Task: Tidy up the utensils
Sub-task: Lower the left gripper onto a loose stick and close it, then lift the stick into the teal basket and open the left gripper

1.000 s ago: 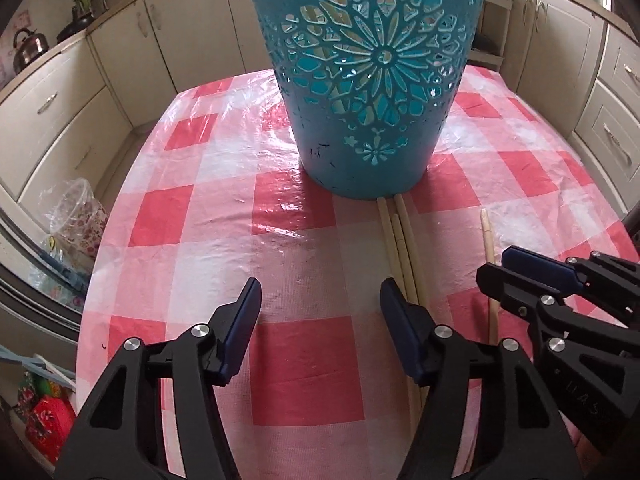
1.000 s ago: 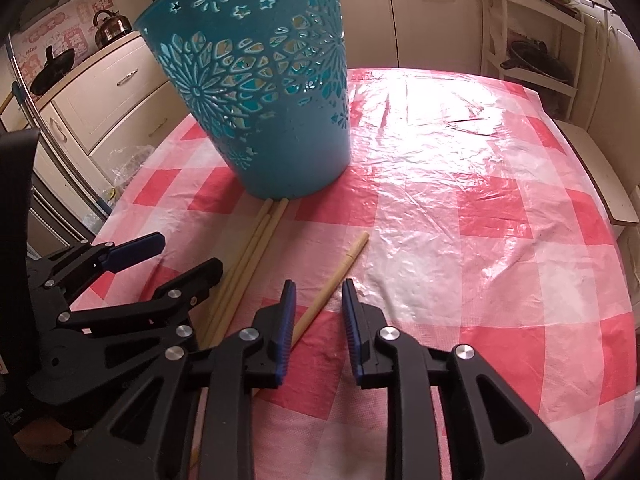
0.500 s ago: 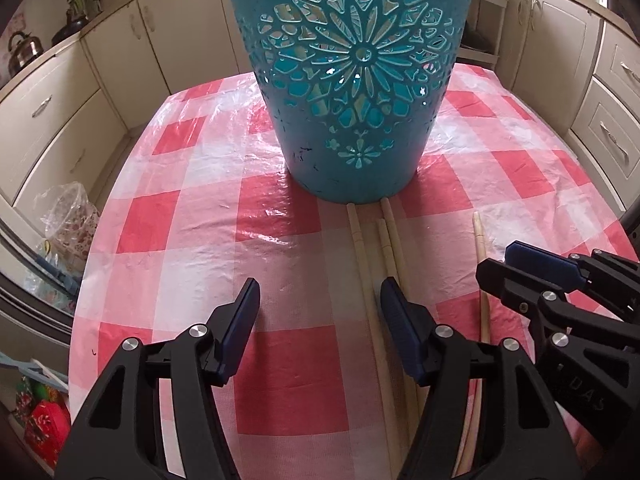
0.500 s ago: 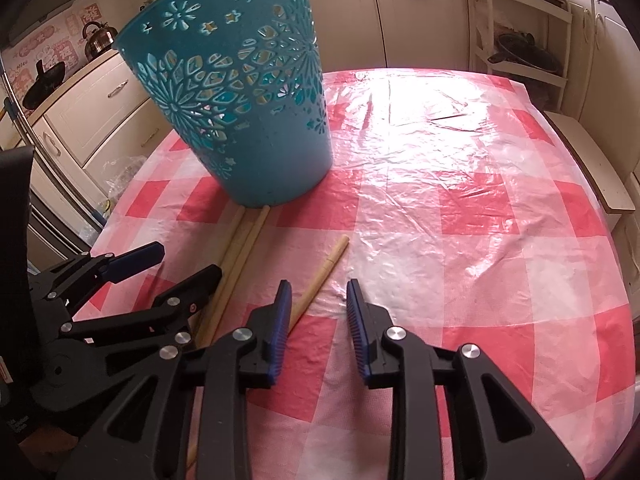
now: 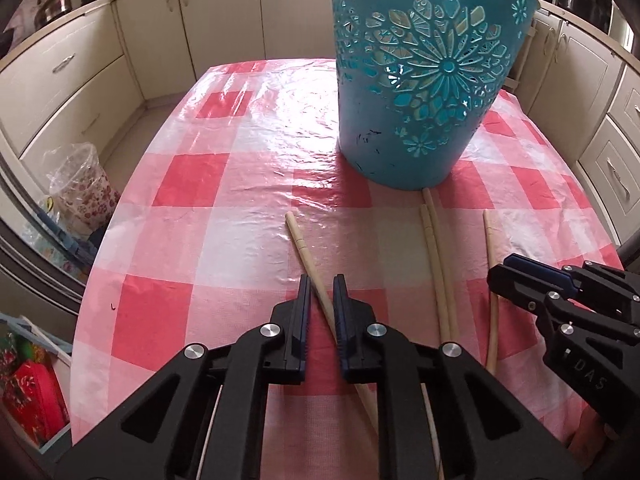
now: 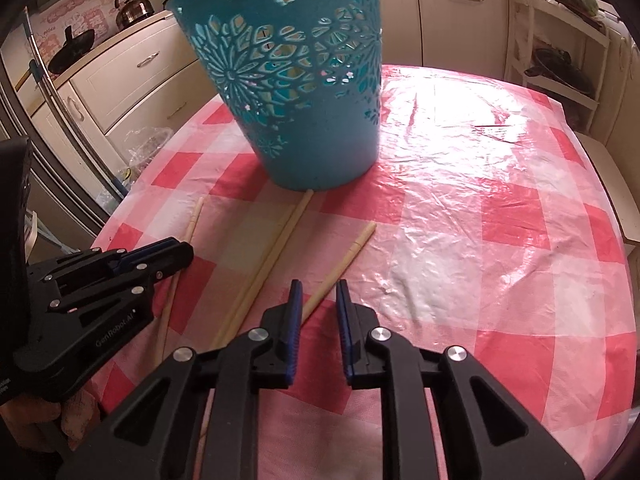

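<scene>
Several wooden chopsticks lie on the red-and-white checked tablecloth (image 5: 192,184) in front of a teal cut-out basket (image 5: 424,80). My left gripper (image 5: 322,292) has its jaws narrowed around the leftmost chopstick (image 5: 304,248), which runs between the pads; a small gap shows on each side. A pair of chopsticks (image 5: 436,264) lies to its right, and one more chopstick (image 5: 491,256) beside the right gripper. In the right wrist view my right gripper (image 6: 318,300) is slightly open and empty, just right of the single chopstick (image 6: 344,264). The basket (image 6: 296,80) stands behind.
Cream kitchen cabinets (image 5: 72,76) surround the table. A clear floral container (image 5: 80,188) and bags sit on the floor at the left. A shelf rack with pans (image 6: 560,64) stands at the right. The table edge runs close behind both grippers.
My left gripper has shifted left and narrowed its jaws around a chopstick that now lies apart from the pair. The right gripper has barely moved.
</scene>
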`<state>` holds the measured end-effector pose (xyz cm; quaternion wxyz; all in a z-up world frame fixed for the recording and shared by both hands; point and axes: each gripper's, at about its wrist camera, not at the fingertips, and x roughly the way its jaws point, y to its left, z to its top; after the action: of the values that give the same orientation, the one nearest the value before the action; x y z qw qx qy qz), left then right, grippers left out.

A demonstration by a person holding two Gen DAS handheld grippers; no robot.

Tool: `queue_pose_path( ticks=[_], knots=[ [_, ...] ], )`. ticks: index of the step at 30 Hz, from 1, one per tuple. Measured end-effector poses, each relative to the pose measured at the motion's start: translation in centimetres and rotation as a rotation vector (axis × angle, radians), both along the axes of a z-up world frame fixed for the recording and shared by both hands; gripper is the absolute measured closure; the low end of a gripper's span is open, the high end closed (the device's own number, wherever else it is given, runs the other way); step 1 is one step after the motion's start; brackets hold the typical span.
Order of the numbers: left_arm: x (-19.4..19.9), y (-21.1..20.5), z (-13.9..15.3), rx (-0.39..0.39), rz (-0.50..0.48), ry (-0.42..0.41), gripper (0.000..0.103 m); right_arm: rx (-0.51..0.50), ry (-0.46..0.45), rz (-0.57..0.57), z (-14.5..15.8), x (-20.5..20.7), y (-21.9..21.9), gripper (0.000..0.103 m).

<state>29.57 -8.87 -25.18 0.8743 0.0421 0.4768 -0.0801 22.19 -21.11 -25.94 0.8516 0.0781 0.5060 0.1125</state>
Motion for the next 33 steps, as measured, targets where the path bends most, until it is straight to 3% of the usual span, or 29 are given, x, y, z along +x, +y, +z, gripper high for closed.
queue_pose_path(
  ticks=[7, 9, 12, 16, 18, 24, 27, 30, 33],
  knots=[
    [2.4, -0.2, -0.1, 0.0, 0.004, 0.024, 0.089, 0.01, -0.004, -0.028, -0.3, 0.0, -0.6, 0.085],
    [2.7, -0.1, -0.1, -0.024, -0.021, 0.028, 0.097, -0.012, -0.003, -0.001, -0.2, 0.1, -0.5, 0.086],
    [2.5, 0.0, 0.0, -0.044, -0.074, 0.022, 0.098, -0.043, 0.015, -0.008, -0.1, 0.2, -1.1, 0.091],
    [2.7, 0.2, -0.1, -0.046, -0.122, 0.043, 0.097, 0.042, 0.039, -0.076, -0.4, 0.5, -3.2, 0.091],
    [3.1, 0.1, -0.1, -0.033, -0.132, 0.057, 0.097, 0.065, 0.038, -0.091, -0.6, 0.7, -3.3, 0.089],
    [3.6, -0.9, -0.2, 0.046, -0.155, 0.033, 0.098, -0.001, 0.017, -0.053, -0.5, 0.6, -2.2, 0.089],
    [3.4, -0.2, 0.0, 0.006, -0.142, 0.03, 0.098, -0.008, 0.01, -0.053, -0.6, 0.8, -2.0, 0.089],
    [2.7, 1.5, 1.4, -0.096, -0.113, -0.004, 0.098, -0.011, -0.001, -0.06, -0.6, 0.8, -2.0, 0.088],
    [1.8, 3.6, 4.7, -0.215, -0.084, -0.088, 0.098, -0.032, -0.014, -0.056, -0.5, 0.6, -1.7, 0.087]
  ],
)
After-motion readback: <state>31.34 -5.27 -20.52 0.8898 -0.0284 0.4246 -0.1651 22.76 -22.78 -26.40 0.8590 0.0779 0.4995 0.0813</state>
